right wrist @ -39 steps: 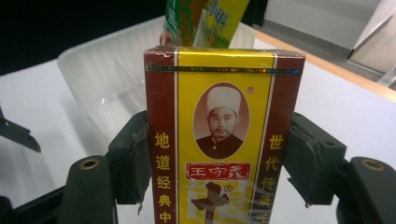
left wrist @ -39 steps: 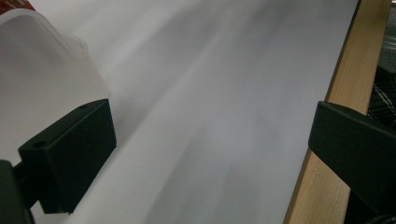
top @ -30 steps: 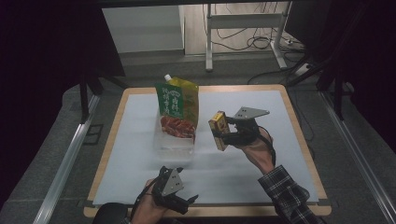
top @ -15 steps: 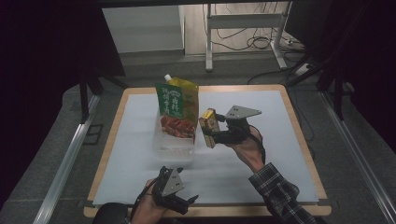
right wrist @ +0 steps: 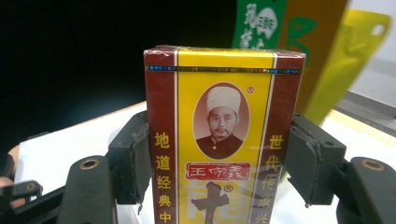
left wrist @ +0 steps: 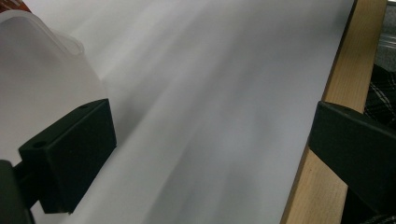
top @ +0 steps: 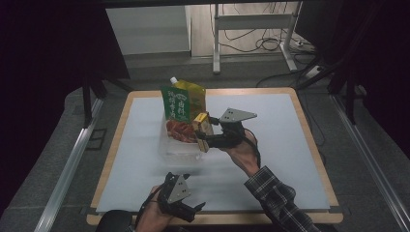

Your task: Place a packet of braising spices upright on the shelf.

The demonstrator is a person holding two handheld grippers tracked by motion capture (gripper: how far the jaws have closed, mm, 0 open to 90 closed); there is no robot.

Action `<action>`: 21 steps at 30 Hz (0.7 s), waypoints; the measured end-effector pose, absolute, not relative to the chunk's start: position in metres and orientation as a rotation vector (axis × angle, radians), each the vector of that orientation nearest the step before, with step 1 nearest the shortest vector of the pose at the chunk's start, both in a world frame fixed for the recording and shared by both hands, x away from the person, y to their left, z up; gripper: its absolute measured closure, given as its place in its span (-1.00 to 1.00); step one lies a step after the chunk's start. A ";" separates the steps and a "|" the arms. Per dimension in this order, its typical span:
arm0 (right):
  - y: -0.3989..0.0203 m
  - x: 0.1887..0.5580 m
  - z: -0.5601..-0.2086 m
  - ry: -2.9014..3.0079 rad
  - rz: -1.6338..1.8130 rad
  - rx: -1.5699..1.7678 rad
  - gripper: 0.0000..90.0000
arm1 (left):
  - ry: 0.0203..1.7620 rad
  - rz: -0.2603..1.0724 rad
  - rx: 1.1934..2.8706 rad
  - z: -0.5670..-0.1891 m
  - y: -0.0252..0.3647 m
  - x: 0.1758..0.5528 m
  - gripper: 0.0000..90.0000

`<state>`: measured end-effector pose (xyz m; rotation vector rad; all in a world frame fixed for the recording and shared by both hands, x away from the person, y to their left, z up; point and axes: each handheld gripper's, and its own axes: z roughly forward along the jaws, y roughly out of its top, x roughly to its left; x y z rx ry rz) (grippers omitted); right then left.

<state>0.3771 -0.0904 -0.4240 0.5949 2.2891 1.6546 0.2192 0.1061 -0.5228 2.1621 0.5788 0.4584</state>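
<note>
A yellow and dark-red box (top: 201, 126) printed with a portrait sits upright between the pads of my right gripper (top: 203, 132), which is shut on it. The box hangs at the right rim of a clear plastic tub (top: 175, 149) in the middle of the white mat. In the tub stand a green and yellow spouted pouch (top: 183, 100) and a red packet (top: 179, 130). In the right gripper view the box (right wrist: 223, 135) is clamped in my right gripper (right wrist: 224, 163), with the pouch (right wrist: 303, 42) behind. My left gripper (top: 193, 211) rests open near the front edge, holding nothing (left wrist: 210, 149).
The white mat (top: 280, 145) lies on a wooden-edged table (top: 309, 130). In the left gripper view the wooden edge (left wrist: 327, 121) runs by the right jaw and the tub's translucent wall (left wrist: 42, 70) stands at upper left. Metal rails, a stand and cables lie beyond.
My right gripper has carried the box leftward, from right of the tub up to its right rim. The left gripper has stayed where it was.
</note>
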 end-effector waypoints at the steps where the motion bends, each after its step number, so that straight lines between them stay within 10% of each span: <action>1: -0.088 0.377 -0.424 2.290 1.662 0.593 -0.29 | 0.578 0.458 2.161 -0.523 0.106 0.219 -0.98; 21: -0.043 0.377 -0.448 2.310 1.704 0.555 -0.29 | 0.573 0.448 2.164 -0.523 0.105 0.218 -0.98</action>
